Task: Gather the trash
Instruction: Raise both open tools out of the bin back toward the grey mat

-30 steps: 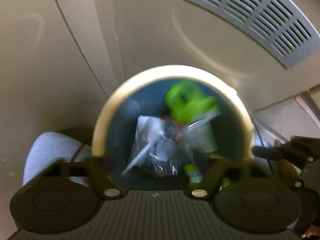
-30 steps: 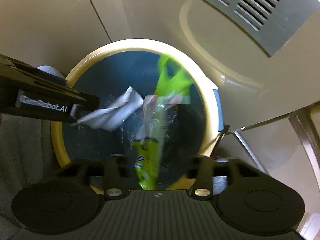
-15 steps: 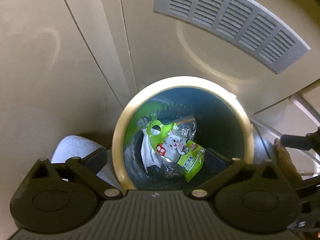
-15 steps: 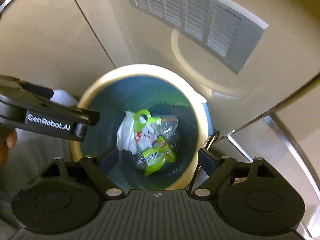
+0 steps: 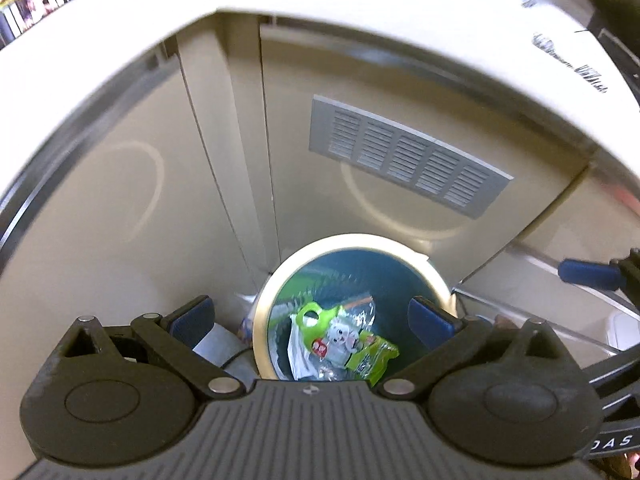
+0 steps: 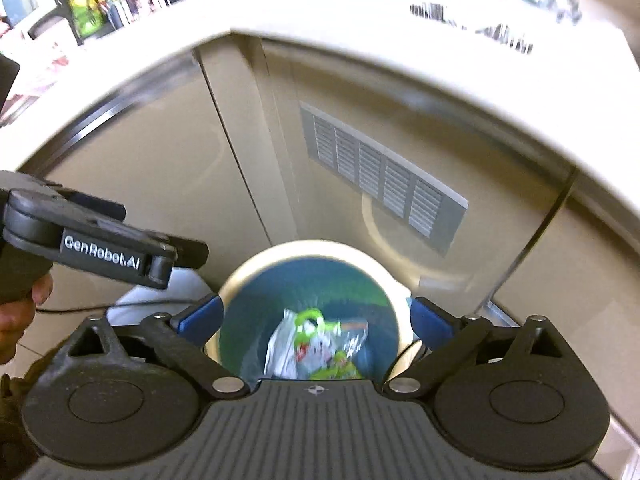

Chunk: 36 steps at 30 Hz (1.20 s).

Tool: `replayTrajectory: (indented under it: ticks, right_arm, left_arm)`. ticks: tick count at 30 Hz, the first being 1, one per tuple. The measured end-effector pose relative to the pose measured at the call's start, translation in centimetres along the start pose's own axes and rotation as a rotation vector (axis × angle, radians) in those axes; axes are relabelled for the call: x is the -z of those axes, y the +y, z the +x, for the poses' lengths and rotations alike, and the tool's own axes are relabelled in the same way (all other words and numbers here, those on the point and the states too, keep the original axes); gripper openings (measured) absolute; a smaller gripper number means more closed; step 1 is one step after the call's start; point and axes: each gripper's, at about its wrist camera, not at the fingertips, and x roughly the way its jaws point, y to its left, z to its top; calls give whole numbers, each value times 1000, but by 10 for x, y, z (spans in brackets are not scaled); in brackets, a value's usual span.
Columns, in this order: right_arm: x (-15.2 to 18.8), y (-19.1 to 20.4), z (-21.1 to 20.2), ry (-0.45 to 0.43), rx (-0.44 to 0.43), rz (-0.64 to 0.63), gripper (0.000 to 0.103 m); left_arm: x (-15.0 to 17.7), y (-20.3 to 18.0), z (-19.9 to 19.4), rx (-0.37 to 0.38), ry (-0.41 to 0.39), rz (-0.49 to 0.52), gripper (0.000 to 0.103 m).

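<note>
A round bin with a cream rim (image 5: 264,304) (image 6: 240,276) and blue inside stands on the floor below both grippers. In it lie a green snack packet with a rabbit picture (image 5: 348,340) (image 6: 320,340), white paper (image 5: 298,354) (image 6: 280,348) and clear plastic wrap (image 5: 362,314). My left gripper (image 5: 312,316) is open and empty, well above the bin. My right gripper (image 6: 316,316) is open and empty too, above the bin. The left gripper's body also shows at the left of the right wrist view (image 6: 100,246).
A beige cabinet with a grey vent grille (image 5: 408,156) (image 6: 380,176) stands behind the bin. A white counter edge (image 5: 360,12) (image 6: 360,36) curves overhead, with blurred items on it. A metal frame (image 5: 560,280) is at the right.
The green packet and paper dropped into the bin. Both grippers opened wide and rose away from the bin, so the counter edge came into view.
</note>
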Motion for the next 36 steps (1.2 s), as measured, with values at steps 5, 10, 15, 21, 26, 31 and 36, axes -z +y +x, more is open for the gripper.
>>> replayTrajectory:
  ticks: [5,10,15,21,26,31,36]
  right_arm:
    - [0,5,-24,-65,6,-19,103]
    - [3,4,-32,-81,11,8,103]
    - [4,2,-32,-88,16,32,103]
    - [4,4,-40,-118,23,14,103]
    - [-2,1,-48,-148,20,27,103]
    - [-13,-3,-63,-198,2,60,103]
    - [-34,-6,-77,-275,-4,47,103]
  left_arm:
    - [2,-10,-11,-14,-35,30,103]
    - [1,-12,-19,15,-32,41,103]
    - [0,-8,-30,28,-56,15,103]
    - [-3,-11,-46,-26,-117,33,103]
    - [-12,-6,-54,-26,-145,21,103]
    - [-26,2,-65,-43,-185,5,103]
    - [-51,15,-79,-72,-251,-32,103]
